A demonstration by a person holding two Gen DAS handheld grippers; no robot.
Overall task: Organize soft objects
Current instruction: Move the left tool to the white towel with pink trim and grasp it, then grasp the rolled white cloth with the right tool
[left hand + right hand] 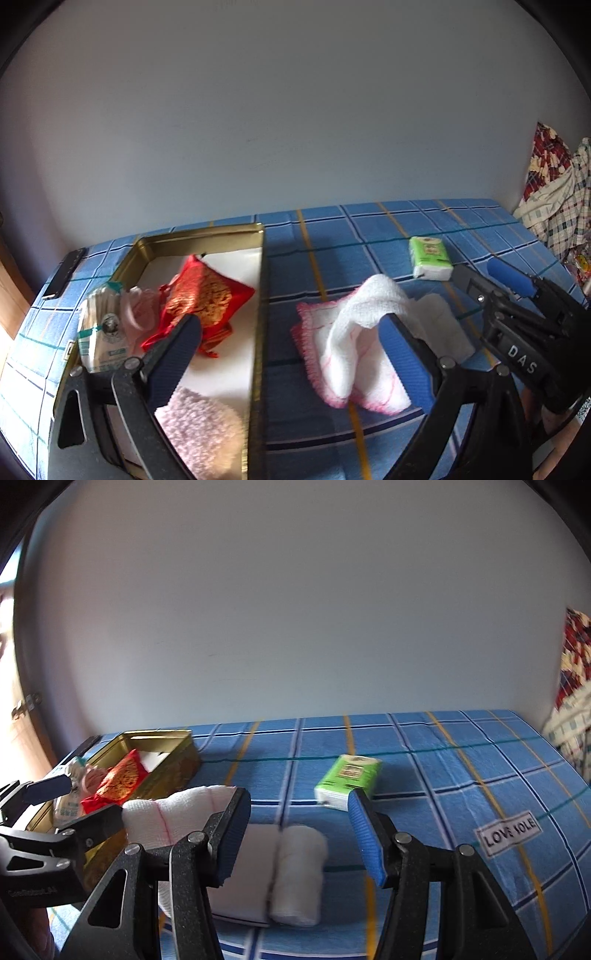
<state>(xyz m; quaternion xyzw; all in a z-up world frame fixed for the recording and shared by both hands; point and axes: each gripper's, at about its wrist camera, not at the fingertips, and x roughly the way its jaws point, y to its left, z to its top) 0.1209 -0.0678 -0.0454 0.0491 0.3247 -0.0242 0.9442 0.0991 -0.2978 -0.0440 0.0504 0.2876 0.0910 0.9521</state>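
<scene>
A white cloth with pink stitched edging (354, 343) lies bunched on the blue checked bed sheet, and its raised fold drapes over the right finger (404, 354) of my left gripper (290, 319). That gripper is open wide, with its left finger over the gold tin (260, 295). The tin holds a red-and-gold pouch (203, 295), a pink pouch, a packet and a fluffy pink cloth (199, 432). My right gripper (298, 794) is open above a folded and rolled white cloth (280, 875); its pads do not press it. A green tissue pack (347, 779) lies just beyond.
A dark phone (62, 273) lies at the bed's far left corner. Patterned clothes (557, 199) are heaped at the right end. A plain wall runs along the back. A "LOVE" label (508, 834) is sewn on the sheet at the right.
</scene>
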